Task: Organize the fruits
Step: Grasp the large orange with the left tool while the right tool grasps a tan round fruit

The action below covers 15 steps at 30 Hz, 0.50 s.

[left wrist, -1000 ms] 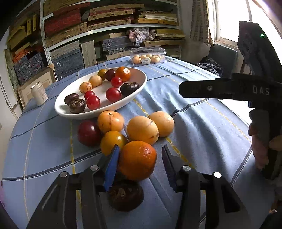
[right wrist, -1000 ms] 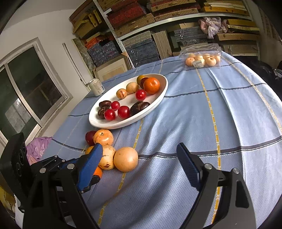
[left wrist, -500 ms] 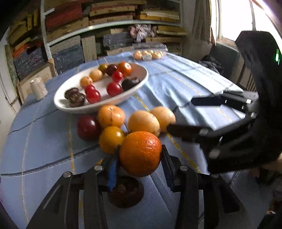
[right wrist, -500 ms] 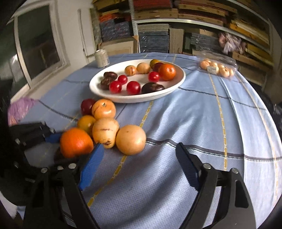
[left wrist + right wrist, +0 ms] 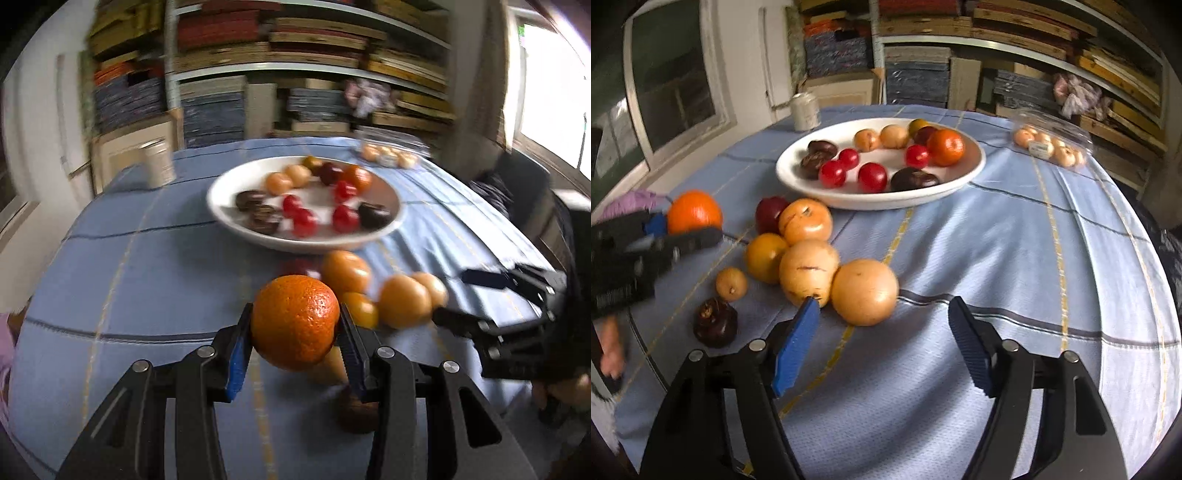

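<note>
Shelves stacked with boards and boxes stand behind a round table under a blue checked cloth [image 5: 1015, 266]; the white plate [image 5: 975, 162] sits toward its far side and serves as the landmark. The left gripper [image 5: 293, 326] has its pads pressed on both sides of the orange [image 5: 294, 321], lifted clear of the cloth, short of the plate and to its left in the right wrist view. The right gripper [image 5: 882, 339] holds nothing; its jaws are closing, roughly half spread, just short of the pale round fruit [image 5: 865, 291] at the near end of the loose cluster in front of the plate.

To do this well, carry the orange high enough to pass the plate's near rim, then lower it into the bare patch in the plate's middle, between the red fruits [image 5: 871, 177] and the dark ones, before letting go. Cloth left of the plate is bare apart from a can [image 5: 805, 110] at the table's far edge. The cluster and the right gripper crowd the near right approach, so come in from the left.
</note>
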Each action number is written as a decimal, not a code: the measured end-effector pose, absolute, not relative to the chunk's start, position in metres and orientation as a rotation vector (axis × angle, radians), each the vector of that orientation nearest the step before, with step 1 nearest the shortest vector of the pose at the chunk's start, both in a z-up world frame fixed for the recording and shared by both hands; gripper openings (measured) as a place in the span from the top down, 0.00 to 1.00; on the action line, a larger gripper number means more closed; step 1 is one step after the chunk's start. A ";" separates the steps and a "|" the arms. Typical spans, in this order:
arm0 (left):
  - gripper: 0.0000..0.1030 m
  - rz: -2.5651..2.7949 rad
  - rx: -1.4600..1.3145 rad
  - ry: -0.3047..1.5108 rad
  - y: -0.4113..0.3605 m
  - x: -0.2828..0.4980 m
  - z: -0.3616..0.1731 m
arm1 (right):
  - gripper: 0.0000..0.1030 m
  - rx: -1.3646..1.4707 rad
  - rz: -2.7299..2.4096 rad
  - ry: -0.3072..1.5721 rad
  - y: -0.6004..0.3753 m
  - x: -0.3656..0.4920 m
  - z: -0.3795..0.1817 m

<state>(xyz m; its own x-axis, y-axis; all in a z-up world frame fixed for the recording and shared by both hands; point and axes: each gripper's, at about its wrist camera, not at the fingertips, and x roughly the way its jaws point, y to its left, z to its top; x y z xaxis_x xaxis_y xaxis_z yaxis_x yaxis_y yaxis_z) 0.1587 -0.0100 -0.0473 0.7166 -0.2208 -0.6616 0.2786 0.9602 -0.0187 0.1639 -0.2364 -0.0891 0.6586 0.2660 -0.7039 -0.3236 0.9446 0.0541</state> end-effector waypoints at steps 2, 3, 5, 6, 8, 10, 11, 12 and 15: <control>0.57 -0.256 0.055 0.726 -0.002 0.160 -0.045 | 0.41 -0.106 0.343 0.797 -0.228 0.169 -0.091; 0.57 -0.251 0.042 0.728 0.001 0.161 -0.044 | 0.48 -0.118 0.345 0.806 -0.224 0.172 -0.092; 0.57 -0.256 0.027 0.729 0.004 0.159 -0.043 | 0.56 -0.134 0.350 0.826 -0.219 0.179 -0.096; 0.57 -0.263 0.022 0.729 0.004 0.158 -0.042 | 0.59 -0.133 0.354 0.831 -0.217 0.181 -0.096; 0.57 -0.276 0.021 0.732 0.003 0.156 -0.042 | 0.58 -0.118 0.359 0.836 -0.217 0.186 -0.097; 0.57 -0.280 0.033 0.733 0.000 0.155 -0.043 | 0.57 -0.086 0.380 0.868 -0.219 0.193 -0.101; 0.57 -0.280 0.039 0.734 -0.002 0.154 -0.044 | 0.57 -0.070 0.387 0.874 -0.220 0.196 -0.102; 0.57 -0.281 0.043 0.736 -0.003 0.155 -0.045 | 0.56 -0.050 0.390 0.869 -0.222 0.197 -0.101; 0.57 -0.279 0.044 0.743 -0.004 0.156 -0.046 | 0.56 -0.022 0.396 0.875 -0.223 0.202 -0.101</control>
